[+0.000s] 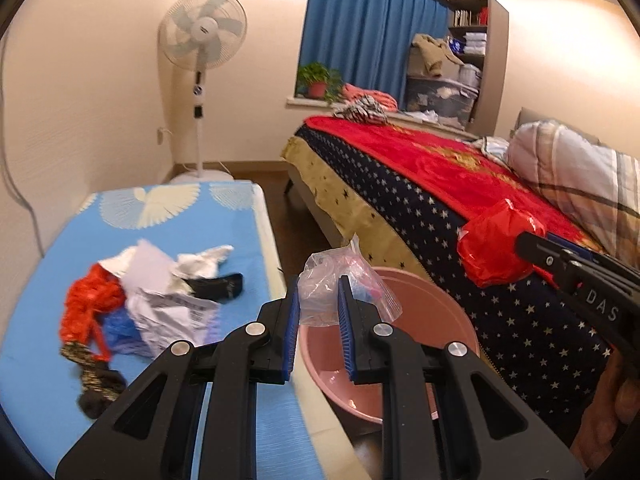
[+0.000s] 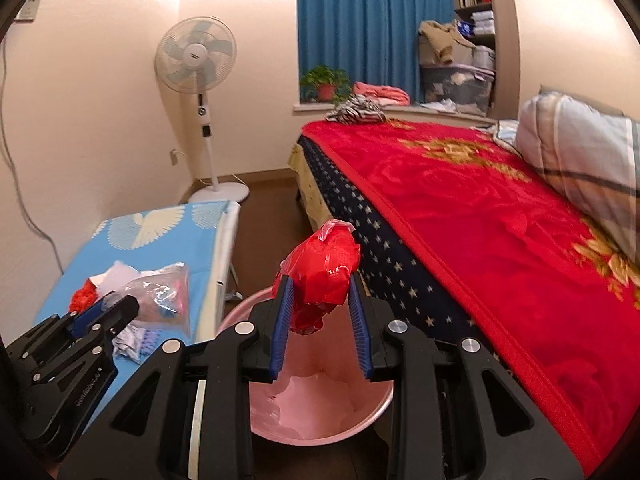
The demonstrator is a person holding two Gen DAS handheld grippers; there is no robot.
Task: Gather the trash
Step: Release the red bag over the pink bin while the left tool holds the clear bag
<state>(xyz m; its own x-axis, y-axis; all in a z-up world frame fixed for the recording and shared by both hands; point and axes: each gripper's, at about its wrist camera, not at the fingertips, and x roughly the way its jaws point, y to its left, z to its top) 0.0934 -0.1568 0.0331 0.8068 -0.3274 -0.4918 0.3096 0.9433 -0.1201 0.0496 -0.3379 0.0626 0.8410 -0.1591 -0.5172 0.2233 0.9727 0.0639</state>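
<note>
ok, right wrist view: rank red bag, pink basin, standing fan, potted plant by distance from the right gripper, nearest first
1. red bag: pinched between the pads of the right gripper.
2. pink basin: on the floor just below and ahead, between table and bed.
3. standing fan: against the wall, left of centre.
4. potted plant: on the window ledge, beyond the bed's far end.

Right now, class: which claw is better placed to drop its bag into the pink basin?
Probably right: its claw holds the red bag directly over the basin; the left's clear bag hangs near the rim.
</note>
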